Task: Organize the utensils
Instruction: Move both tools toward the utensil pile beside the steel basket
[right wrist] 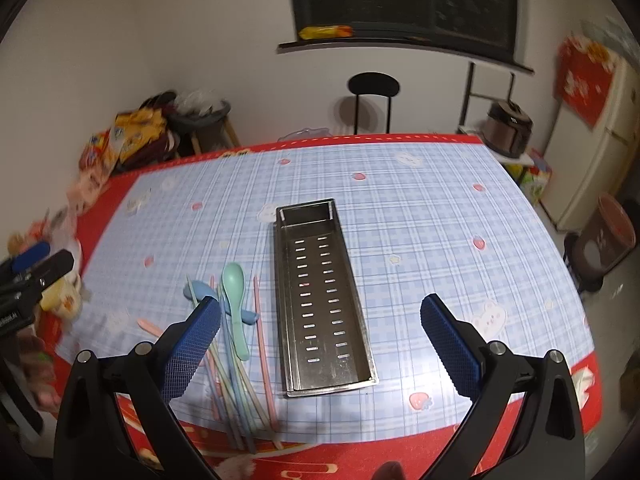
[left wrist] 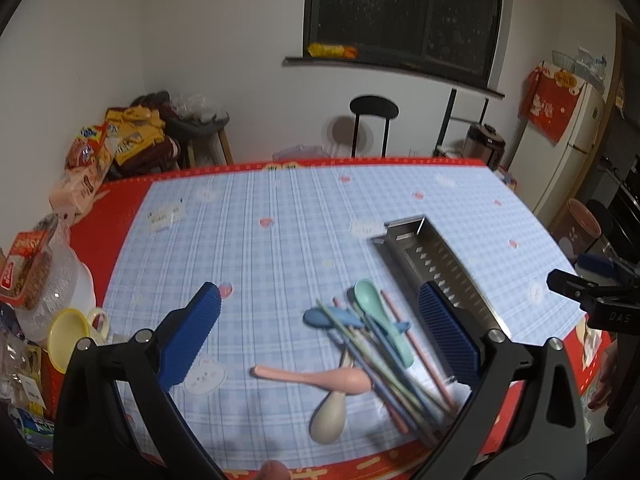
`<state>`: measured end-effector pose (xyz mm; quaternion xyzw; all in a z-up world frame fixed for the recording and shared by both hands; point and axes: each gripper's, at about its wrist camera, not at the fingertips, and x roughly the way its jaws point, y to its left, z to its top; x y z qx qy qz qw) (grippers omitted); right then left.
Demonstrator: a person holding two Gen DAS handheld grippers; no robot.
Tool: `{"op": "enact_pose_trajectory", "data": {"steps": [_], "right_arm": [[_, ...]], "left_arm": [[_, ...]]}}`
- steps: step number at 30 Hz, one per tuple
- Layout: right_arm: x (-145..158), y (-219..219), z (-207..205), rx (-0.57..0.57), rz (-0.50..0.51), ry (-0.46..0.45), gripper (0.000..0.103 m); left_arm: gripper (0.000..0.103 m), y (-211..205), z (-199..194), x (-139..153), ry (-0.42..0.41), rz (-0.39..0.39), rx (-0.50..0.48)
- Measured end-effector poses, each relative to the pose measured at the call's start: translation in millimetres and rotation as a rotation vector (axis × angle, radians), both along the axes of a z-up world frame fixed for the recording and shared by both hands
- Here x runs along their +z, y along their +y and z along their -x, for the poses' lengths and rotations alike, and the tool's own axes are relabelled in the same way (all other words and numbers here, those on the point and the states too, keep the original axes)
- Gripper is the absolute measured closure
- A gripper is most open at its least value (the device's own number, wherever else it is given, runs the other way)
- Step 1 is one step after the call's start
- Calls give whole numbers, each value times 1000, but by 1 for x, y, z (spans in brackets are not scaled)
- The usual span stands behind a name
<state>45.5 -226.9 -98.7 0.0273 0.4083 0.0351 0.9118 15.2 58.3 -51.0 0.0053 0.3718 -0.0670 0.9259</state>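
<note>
Both grippers gape empty — the left gripper (left wrist: 320, 328) nearer the spoons and chopsticks (left wrist: 384, 360), lying lengthwise left of the tray (right wrist: 324, 300), near the tabletop's front edge.

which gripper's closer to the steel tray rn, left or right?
Right, most likely. The right gripper hovers open directly over the steel tray, which sits between its fingers. The left gripper is open over the utensil pile, with the tray off to its right.

Home dining kitchen, plaid-clothed table (right wrist: 420, 208), fridge (left wrist: 568, 152), rice cooker (right wrist: 510, 124), snack bags (left wrist: 120, 140), black chair (right wrist: 374, 88)
</note>
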Motion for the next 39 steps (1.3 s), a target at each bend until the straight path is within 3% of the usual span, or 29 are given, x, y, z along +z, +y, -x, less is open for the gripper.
{"op": "enact_pose_trajectory", "data": {"steps": [4,7,9,17,25,30,33,35,39], "right_arm": [[-17,30,-3,100,128,27,5],[-35,46,-8,190,136,102,5],[-44,50,-6,161,152,117,5],[-73,62,3,169,80,176,5],[-88,73,10,205,10,204,6],[-97,87,16,266,43,218,6],[-102,88,16,282,35,233,6],[-105,86,14,284,24,246,10],[-115,81,9,294,-21,293,39]], "left_arm": [[5,8,0,-25,72,-6,-17],[5,17,0,-49,149,7,-26],[5,21,1,-62,182,10,-22],[6,32,9,-91,255,20,-18],[8,18,10,-110,353,96,-83],[30,8,10,-124,408,140,-125],[32,8,8,-130,419,178,-122],[34,8,8,-132,428,183,-113],[41,5,6,-137,452,184,-106]]}}
